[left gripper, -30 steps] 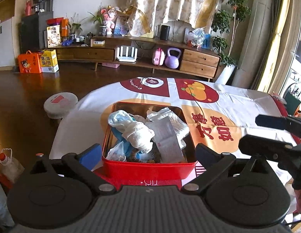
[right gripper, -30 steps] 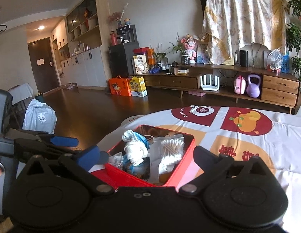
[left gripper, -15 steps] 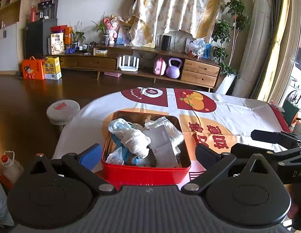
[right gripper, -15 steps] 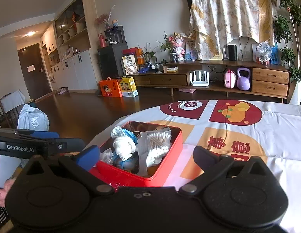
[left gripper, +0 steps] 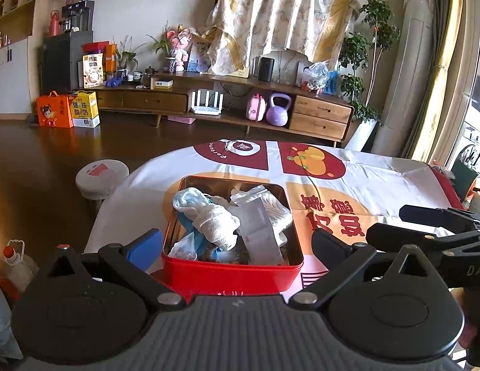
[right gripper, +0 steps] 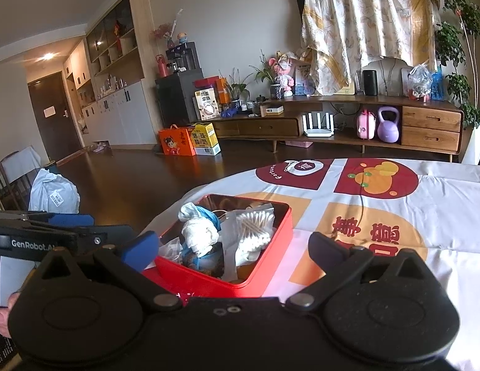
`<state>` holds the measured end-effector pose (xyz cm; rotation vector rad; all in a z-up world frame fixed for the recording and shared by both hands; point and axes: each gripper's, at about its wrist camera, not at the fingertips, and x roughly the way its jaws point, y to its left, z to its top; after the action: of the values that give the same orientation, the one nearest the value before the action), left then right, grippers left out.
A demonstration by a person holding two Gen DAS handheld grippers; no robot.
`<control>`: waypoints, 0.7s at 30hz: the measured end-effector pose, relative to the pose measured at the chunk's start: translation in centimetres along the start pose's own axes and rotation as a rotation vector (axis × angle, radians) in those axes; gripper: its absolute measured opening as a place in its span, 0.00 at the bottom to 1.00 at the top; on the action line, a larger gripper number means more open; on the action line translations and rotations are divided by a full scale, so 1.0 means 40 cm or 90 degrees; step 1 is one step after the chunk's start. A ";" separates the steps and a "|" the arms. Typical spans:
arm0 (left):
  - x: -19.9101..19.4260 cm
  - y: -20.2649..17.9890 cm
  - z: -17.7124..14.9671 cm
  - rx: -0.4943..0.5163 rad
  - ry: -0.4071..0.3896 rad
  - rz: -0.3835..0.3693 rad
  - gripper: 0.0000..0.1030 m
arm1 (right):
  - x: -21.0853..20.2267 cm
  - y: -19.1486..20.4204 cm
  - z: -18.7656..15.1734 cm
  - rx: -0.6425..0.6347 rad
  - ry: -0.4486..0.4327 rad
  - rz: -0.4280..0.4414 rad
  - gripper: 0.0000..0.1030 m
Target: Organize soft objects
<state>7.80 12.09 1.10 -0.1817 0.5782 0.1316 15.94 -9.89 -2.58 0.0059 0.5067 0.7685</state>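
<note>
**Both grippers pulled back a little from the red tin**

Since the earlier pictures, both grippers had backed up and lifted a bit, so the red tin (left gripper: pixel 232 270) looked lower and smaller, and more of the room showed behind it.

The tin sat on the tablecloth (left gripper: pixel 379 179) near the table's close edge. In the left view its long side ran away from the camera, toward the far wooden cabinet (left gripper: pixel 320 114). In the right view it sat turned, with one corner pointing at the camera.

Inside the tin lay a pile of soft things. A white rolled cloth (left gripper: pixel 216 224) lay on top, with its long side slanting from far left to near right. Beside it was a bag of cotton swabs (right gripper: pixel 255 228).

The left gripper (left gripper: pixel 236 244) had its jaws wide apart and held nothing. The tin sat just in front of it, lined up with the gap between the fingers.

The right gripper (right gripper: pixel 232 245) was spread wide too, and empty. The tin sat in front of its gap, more toward the blue left finger (right gripper: pixel 140 245).
</note>
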 end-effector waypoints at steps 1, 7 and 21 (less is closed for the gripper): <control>0.001 0.001 -0.001 -0.001 0.001 -0.001 1.00 | 0.000 0.001 0.000 0.000 0.000 0.002 1.00; -0.001 -0.001 -0.003 -0.001 0.002 -0.005 1.00 | -0.001 0.008 0.001 0.000 0.001 0.004 1.00; 0.000 -0.003 -0.003 -0.001 0.005 -0.012 1.00 | 0.000 0.009 0.000 0.004 0.000 0.006 1.00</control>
<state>7.75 11.93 1.00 -0.1898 0.5839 0.1136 15.72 -9.63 -2.53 0.0144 0.5096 0.7767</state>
